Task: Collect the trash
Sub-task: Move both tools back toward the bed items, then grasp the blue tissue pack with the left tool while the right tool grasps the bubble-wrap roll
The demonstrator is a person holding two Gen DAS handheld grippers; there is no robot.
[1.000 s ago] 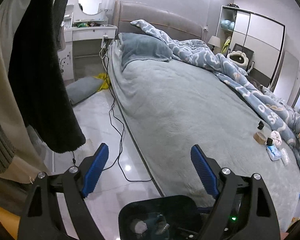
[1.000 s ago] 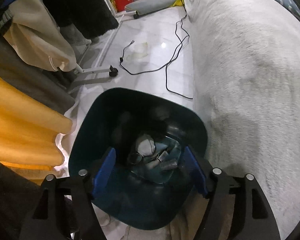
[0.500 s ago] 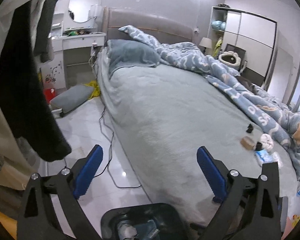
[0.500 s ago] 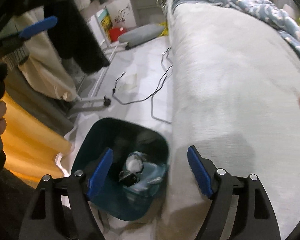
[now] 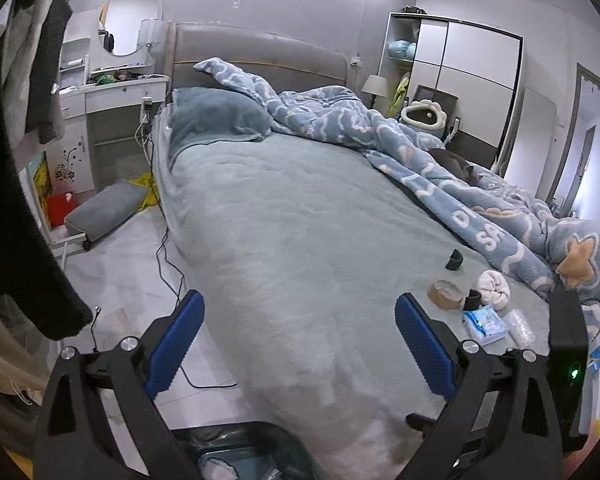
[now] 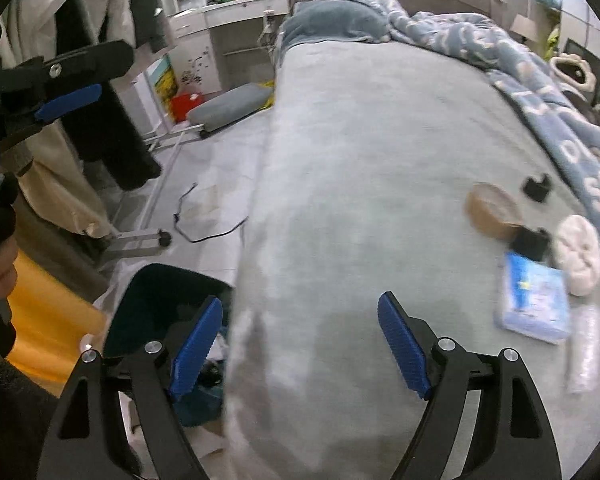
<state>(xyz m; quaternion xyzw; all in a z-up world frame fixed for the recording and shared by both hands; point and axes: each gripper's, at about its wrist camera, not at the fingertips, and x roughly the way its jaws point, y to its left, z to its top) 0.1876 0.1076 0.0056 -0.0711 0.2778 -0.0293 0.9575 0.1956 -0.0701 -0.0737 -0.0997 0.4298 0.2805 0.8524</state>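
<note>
Fleecy grey bed lay bare ahead; both tools, left tool and right tool, gaped released beside the dark bin.

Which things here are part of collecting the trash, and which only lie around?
For the job:
- trash bin on the floor beside the bed
- tape roll, blue tissue pack, white wad, crumpled clear plastic on the bed
- both open hand-held grippers: left, right

Just lying about:
- patterned duvet
- grey cushion
- floor cable

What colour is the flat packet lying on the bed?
Blue and white; the packet shows best in the right wrist view.
</note>
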